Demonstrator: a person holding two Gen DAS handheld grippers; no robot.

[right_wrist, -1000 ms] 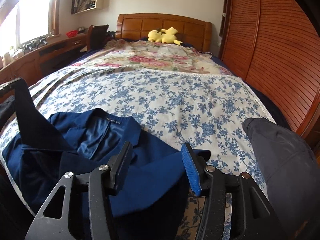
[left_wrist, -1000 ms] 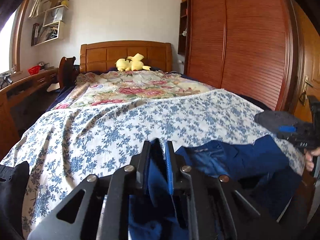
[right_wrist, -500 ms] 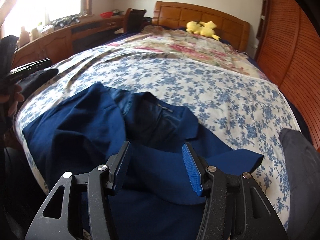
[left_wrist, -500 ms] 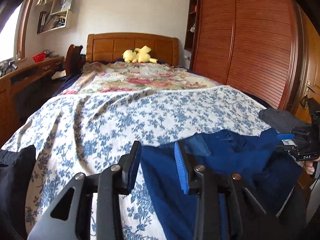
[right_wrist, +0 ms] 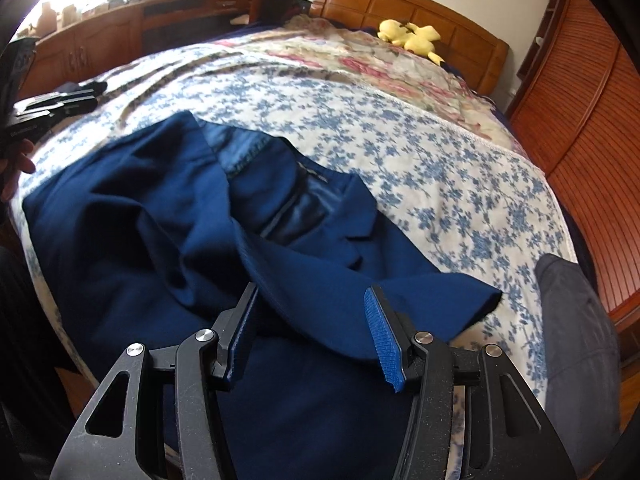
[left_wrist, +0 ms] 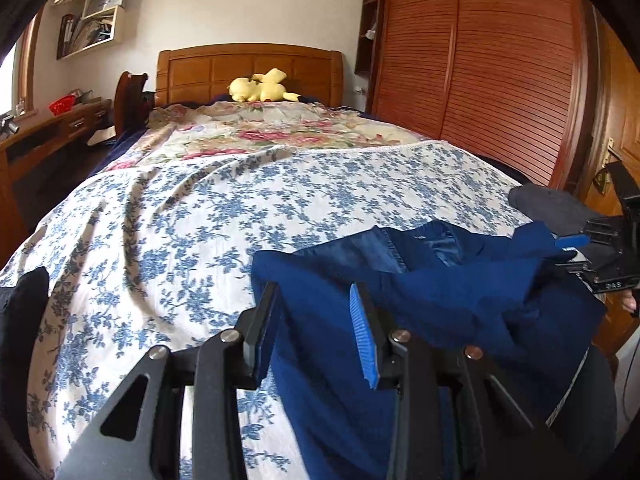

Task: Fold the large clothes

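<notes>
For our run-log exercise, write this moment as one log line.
left gripper: open, over jacket edge | right gripper: open, over sleeve | navy jacket: spread on bed, unfolded

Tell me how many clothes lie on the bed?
3: a blue jacket at the foot, a grey garment at its right corner, a black one at the left edge. Others may be hidden.

A navy jacket (right_wrist: 168,232) of matt woven cloth shows a glossy satin lining at its collar. It lies on a soft cotton floral bedspread (right_wrist: 420,168). The far headboard (left_wrist: 248,68) is polished wood. Ribbed blue rubbery pads (right_wrist: 382,336) line the right gripper (right_wrist: 312,332), whose body is matt black plastic.
</notes>
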